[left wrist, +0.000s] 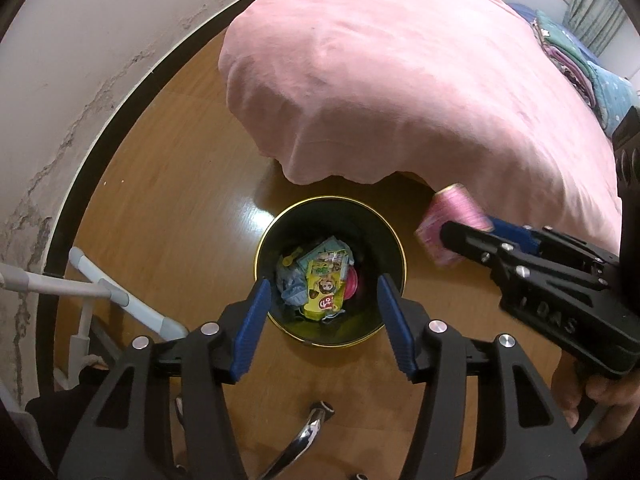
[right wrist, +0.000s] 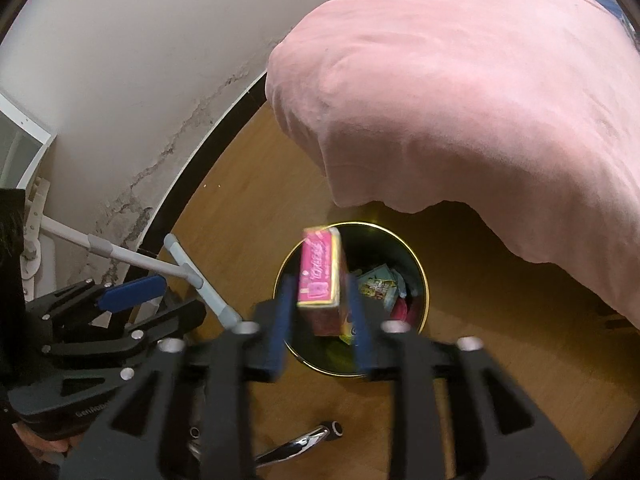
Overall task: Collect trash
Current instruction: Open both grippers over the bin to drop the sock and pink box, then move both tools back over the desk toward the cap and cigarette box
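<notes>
Fingers (left wrist: 256,312) of my left gripper (left wrist: 324,316) are standing apart with nothing between them, hanging over the black bin (left wrist: 394,240) with its gold rim. Fingers (right wrist: 362,320) of my right gripper (right wrist: 320,328) are also standing apart; the pink box (right wrist: 320,272) is sitting in the gap between them, blurred and tilted, and I cannot tell whether either pad is touching it. From the left wrist view the same pink box (left wrist: 452,224) is showing at the tip of my right gripper (left wrist: 460,240), beside the bin's rim. From the right wrist view it is lying directly over the bin (right wrist: 416,272) mouth.

Inside the bin I am seeing a yellow-green wrapper (left wrist: 324,284), a crumpled blue piece (left wrist: 292,288) and something pink (left wrist: 354,284). The bin is standing on the wooden floor (left wrist: 168,208), near the hanging edge of the pink bedspread (left wrist: 400,80). A grey-white folding frame (left wrist: 108,292) is leaning by the cracked wall (left wrist: 60,80).
</notes>
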The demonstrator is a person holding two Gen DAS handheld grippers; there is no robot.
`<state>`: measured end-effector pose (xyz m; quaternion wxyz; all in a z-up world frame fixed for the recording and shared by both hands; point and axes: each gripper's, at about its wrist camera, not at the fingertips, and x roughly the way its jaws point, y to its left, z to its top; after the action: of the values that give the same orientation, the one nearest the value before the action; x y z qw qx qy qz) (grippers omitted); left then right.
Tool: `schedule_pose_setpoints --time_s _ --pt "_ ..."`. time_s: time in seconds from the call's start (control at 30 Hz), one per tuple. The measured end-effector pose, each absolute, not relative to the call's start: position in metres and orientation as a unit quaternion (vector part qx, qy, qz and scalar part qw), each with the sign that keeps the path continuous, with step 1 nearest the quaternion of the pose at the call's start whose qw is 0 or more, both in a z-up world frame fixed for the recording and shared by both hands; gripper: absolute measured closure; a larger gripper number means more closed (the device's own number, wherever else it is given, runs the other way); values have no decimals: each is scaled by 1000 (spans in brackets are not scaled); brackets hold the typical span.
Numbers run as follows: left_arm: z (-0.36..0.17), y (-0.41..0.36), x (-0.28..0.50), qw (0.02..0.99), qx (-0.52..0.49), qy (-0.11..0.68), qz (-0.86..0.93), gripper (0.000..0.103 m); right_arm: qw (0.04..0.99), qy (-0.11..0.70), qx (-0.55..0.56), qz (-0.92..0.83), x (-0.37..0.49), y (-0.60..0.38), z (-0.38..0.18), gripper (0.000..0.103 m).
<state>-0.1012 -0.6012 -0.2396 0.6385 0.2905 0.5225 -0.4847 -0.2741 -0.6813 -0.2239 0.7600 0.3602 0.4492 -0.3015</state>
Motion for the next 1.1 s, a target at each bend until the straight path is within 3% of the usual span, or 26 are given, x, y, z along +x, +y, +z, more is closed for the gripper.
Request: schedule_pose_setpoints --time_s 0.03,0.27,0.43,0.5,0.57,0.73,0.87,1.1 --pt "-240 -601 -101 639 291 522 -484 48 764 445 356 -303 -275 -680 -221 41" --pt "-227 -598 -95 662 273 503 -484 38 767 430 355 -316 -279 -681 -203 41" --pt "-158 -579 -76 698 229 461 -498 32 799 400 310 -325 -271 -671 -141 38" --pt "-121 -562 -64 709 207 443 -508 24 817 387 287 -316 -257 -663 -113 34" --pt "-72 -526 -43 738 183 408 -506 13 841 377 257 -292 -232 -643 -85 33" --pt "-7 -404 27 800 161 385 -432 11 888 384 187 -168 -135 -560 -47 25" --pt "7 -293 87 834 144 401 -352 11 901 406 145 -37 -47 -467 -37 24" --pt "6 -81 161 884 115 412 -187 11 885 433 -8 169 72 -286 -35 11"
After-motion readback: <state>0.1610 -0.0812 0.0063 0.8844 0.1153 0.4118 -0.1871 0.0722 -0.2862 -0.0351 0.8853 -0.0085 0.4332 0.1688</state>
